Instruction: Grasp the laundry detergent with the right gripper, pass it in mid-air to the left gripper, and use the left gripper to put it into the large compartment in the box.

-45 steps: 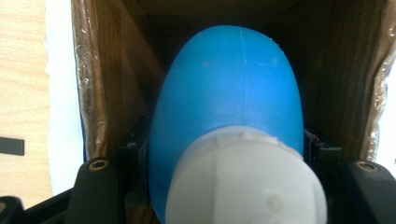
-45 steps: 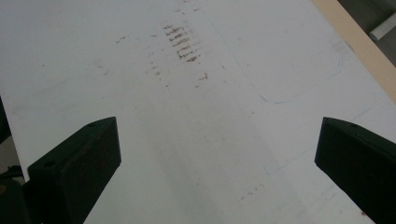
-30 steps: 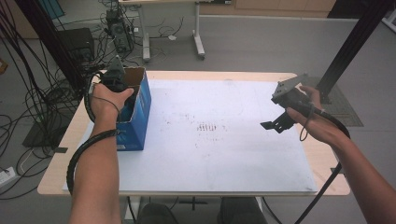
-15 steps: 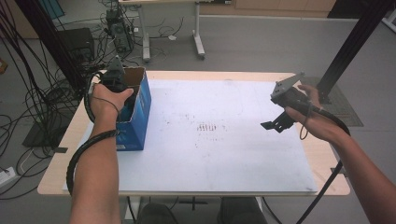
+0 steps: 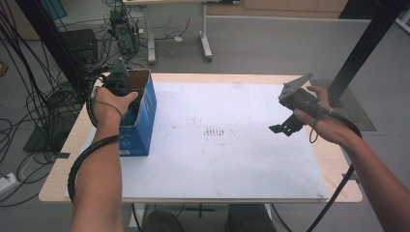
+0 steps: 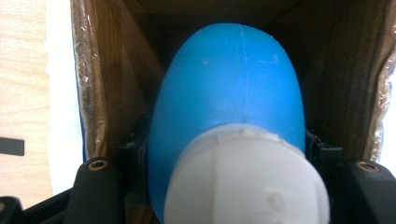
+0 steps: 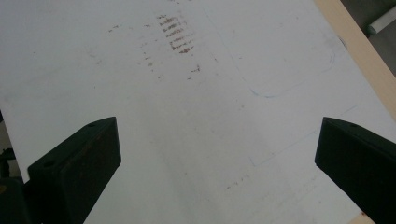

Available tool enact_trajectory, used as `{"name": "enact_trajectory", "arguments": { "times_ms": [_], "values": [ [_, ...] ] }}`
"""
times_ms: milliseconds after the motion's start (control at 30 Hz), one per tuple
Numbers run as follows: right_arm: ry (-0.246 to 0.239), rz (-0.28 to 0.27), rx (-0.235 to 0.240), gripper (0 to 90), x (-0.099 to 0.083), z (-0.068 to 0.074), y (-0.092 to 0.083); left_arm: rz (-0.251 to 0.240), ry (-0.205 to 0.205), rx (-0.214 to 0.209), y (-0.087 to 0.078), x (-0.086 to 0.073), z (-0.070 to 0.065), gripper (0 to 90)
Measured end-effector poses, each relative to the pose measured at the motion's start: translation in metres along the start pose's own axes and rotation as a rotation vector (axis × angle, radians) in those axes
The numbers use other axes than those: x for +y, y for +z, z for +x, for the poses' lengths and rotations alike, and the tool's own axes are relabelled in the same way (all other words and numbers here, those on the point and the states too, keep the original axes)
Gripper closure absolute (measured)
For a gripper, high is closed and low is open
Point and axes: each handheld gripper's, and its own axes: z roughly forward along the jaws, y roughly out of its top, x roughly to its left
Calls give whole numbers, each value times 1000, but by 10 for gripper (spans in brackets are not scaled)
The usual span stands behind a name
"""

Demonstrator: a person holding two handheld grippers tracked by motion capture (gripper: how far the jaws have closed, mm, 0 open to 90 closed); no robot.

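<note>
Down inside the blue box [image 5: 140, 121], at the near-left corner of the white worktop [image 5: 232, 159], the left gripper [image 5: 117, 83] has its jaws drawn in as far as they go on a blue bottle [image 6: 229, 112] with a white cap [image 6: 245, 179]. From the left gripper view the black jaws press against the bottle's two flanks just above the cap. The bottle's long axis runs straight away from the camera, cap nearest, rounded blue body reaching deeper between the box's brown cardboard walls [image 6: 114, 79]. So the bottle lies dead ahead of these jaws and in line with them. It is not yet clear of the box.

Seen from the high view, the left hand [image 5: 111, 104] sits over the box's open mouth, so the gripper points downward into it. That relation decides the coming move, as I judge it: the way out of the box is back along the bottle's own axis, straight up through the mouth. The walls stand close on both sides, and any sideways pull would drag the bottle against the cardboard.

Well apart from the box, across the worktop toward its right edge, the right gripper [image 5: 289, 126] hangs above bare white surface. Its jaws are spread wide with nothing between them, as the right gripper view shows. The left hand is by far the nearer to the bottle; the right would have to cross the whole worktop to reach the box.
</note>
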Motion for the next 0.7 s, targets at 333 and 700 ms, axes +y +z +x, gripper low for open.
{"name": "enact_trajectory", "arguments": {
  "times_ms": [333,700],
  "values": [
    [-6,1,8,3,0,0,1,2,3,7,1,0,-1,359],
    [-13,-1,9,3,3,1,1,6,-1,3,0,-1,2,359]
  ]
}}
